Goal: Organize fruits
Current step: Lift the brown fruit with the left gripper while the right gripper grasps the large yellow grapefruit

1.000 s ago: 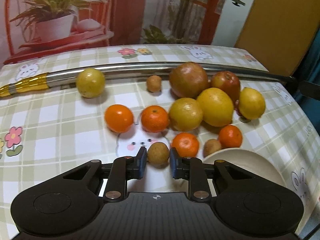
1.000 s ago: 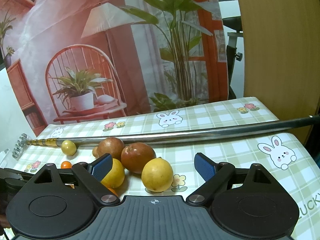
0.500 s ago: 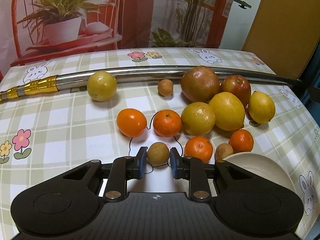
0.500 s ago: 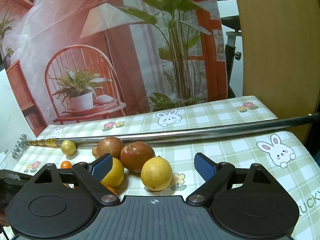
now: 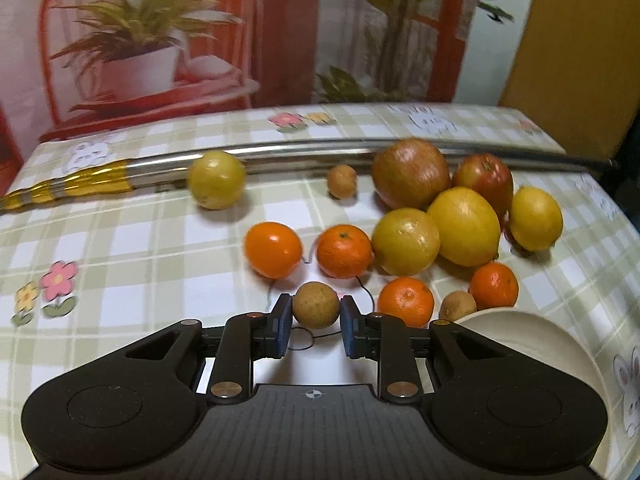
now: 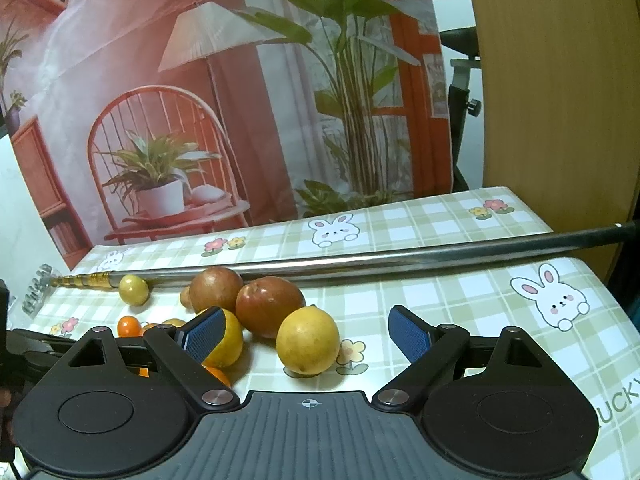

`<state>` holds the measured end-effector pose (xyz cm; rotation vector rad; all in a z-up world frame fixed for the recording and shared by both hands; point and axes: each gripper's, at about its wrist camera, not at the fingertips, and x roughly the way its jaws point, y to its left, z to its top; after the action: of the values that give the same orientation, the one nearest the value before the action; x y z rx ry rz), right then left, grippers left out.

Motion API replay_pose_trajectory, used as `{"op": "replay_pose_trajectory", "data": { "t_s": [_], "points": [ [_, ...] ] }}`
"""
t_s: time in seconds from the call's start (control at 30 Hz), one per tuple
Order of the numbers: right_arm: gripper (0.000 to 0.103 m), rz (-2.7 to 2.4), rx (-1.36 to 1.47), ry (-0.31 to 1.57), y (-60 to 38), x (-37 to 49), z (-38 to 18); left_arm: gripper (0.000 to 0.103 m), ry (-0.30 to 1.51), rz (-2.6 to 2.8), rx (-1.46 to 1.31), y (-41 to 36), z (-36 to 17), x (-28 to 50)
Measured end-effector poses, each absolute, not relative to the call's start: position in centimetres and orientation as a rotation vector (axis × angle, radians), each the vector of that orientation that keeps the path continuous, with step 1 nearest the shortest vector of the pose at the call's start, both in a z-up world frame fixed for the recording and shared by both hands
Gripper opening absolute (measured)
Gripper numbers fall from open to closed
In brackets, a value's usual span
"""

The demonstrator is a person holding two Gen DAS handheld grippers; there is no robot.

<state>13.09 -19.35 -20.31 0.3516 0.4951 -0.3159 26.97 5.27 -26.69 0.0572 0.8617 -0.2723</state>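
Lifted off the counter since a second ago, the small brown fruit is riding pinched in the left claw, while the right claw is hanging spread above the lemon. Being round and gripped near the tips, it is risking popping out and rolling before reaching the bowl.

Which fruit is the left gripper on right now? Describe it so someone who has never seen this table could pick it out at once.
Start at the long metal pole lying across the far side of the checked tablecloth, then come toward the camera past the two oranges side by side. The small round brown fruit sits between the blue pads of the left gripper. It is tan and dull, smaller than the oranges, and the only fruit between fingers.
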Motion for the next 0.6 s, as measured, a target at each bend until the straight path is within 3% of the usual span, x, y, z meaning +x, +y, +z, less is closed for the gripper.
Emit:
{"op": "replay_pose_trajectory", "data": {
  "t_s": [0.47, 0.6],
  "points": [
    [0.083, -0.194, 0.231, 0.431, -21.1, 16.5, -25.7, 0.027, 0.757, -0.229, -0.106, 6.8, -23.3, 21.6],
    [0.075, -0.179, 0.227, 0.458, -20.8, 18.2, -27.8, 0.027, 0.747, -0.217, -0.104, 6.8, -23.3, 21.1]
  ]
}}
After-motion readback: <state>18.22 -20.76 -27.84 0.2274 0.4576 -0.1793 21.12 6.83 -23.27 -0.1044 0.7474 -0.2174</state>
